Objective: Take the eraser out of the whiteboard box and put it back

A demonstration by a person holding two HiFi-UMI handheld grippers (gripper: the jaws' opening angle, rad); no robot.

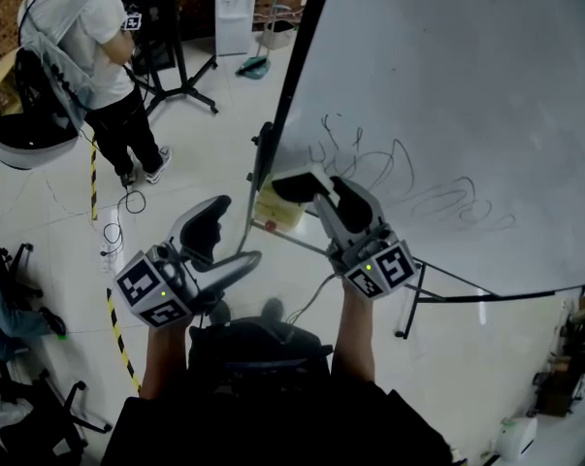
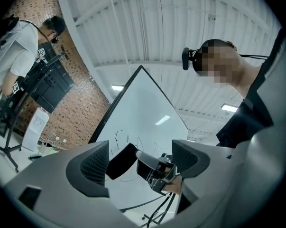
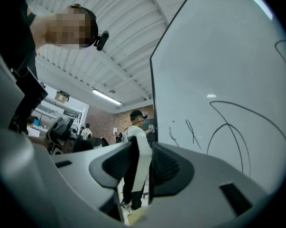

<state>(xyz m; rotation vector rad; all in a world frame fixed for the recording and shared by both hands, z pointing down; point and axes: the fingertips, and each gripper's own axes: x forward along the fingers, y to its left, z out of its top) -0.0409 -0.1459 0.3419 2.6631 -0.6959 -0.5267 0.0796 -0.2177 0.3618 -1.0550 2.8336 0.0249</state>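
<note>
The whiteboard (image 1: 447,85) with black scribbles stands tilted at the right. A yellowish box (image 1: 277,210) hangs at its lower left corner; I cannot make out an eraser in it. My right gripper (image 1: 309,184) hovers just above the box, beside the board's dark edge. In the right gripper view its jaws (image 3: 142,160) stand a narrow gap apart with nothing between them, and the box's top (image 3: 133,216) peeks out below. My left gripper (image 1: 236,233) is lower left of the box, open and empty. Through its jaws (image 2: 140,151) I see the right gripper (image 2: 154,172) and the whiteboard (image 2: 138,108).
A person in a white shirt (image 1: 88,47) stands at the far left beside a black stand (image 1: 176,66). A white water dispenser (image 1: 236,8) is at the back. Office chairs (image 1: 20,416) crowd the left edge. Yellow-black tape (image 1: 117,328) runs along the floor. The board's stand legs (image 1: 413,299) spread at the right.
</note>
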